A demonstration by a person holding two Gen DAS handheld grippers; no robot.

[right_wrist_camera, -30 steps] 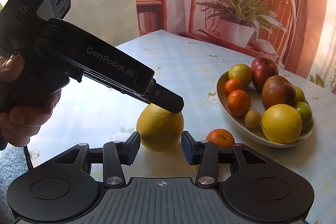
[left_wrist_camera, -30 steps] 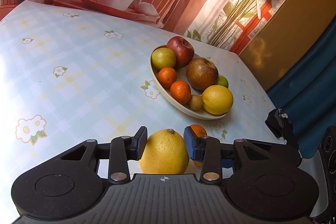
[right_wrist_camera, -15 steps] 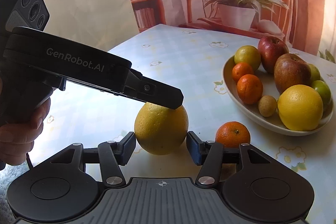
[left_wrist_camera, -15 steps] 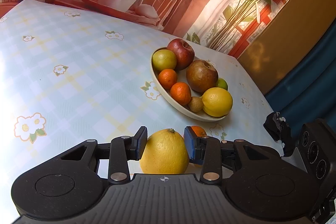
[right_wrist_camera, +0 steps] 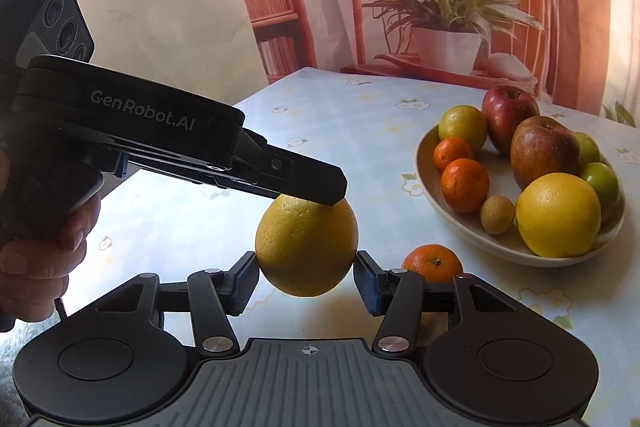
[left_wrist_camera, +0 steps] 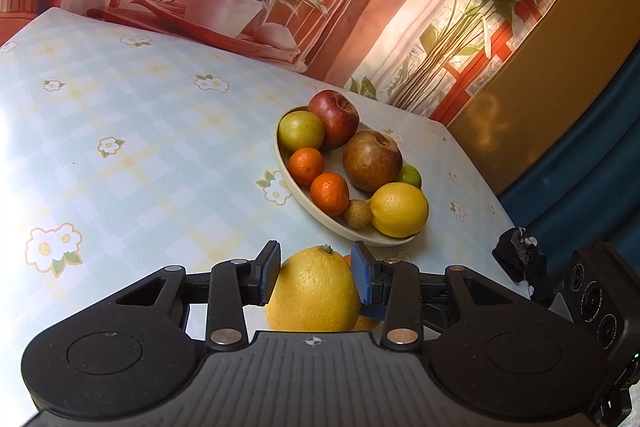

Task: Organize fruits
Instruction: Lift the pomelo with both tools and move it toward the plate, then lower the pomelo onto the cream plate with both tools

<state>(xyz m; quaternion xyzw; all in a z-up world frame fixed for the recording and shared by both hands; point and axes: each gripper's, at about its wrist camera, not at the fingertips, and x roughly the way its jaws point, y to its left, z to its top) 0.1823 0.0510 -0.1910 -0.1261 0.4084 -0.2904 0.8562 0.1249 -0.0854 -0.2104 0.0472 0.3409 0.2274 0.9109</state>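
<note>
My left gripper (left_wrist_camera: 316,273) is shut on a large yellow citrus (left_wrist_camera: 314,293) and holds it above the table. In the right wrist view the same citrus (right_wrist_camera: 307,247) hangs under the left gripper's finger (right_wrist_camera: 296,179), clear of the cloth. My right gripper (right_wrist_camera: 306,281) is open, with its pads on either side of the citrus and a gap on each side. A loose mandarin (right_wrist_camera: 432,263) lies on the table just to the right. The cream bowl (right_wrist_camera: 476,239) holds apples, mandarins, a yellow citrus and green fruits; it also shows in the left wrist view (left_wrist_camera: 296,195).
The table has a pale checked cloth with flowers (left_wrist_camera: 120,147). A potted plant (right_wrist_camera: 444,43) and a chair stand behind the far edge. The right gripper's body (left_wrist_camera: 592,303) sits at the left view's lower right. A yellow wall panel (left_wrist_camera: 560,87) is at the right.
The left gripper has lifted the yellow citrus off the table. The right gripper has moved closer, so its open pads now flank the citrus.
</note>
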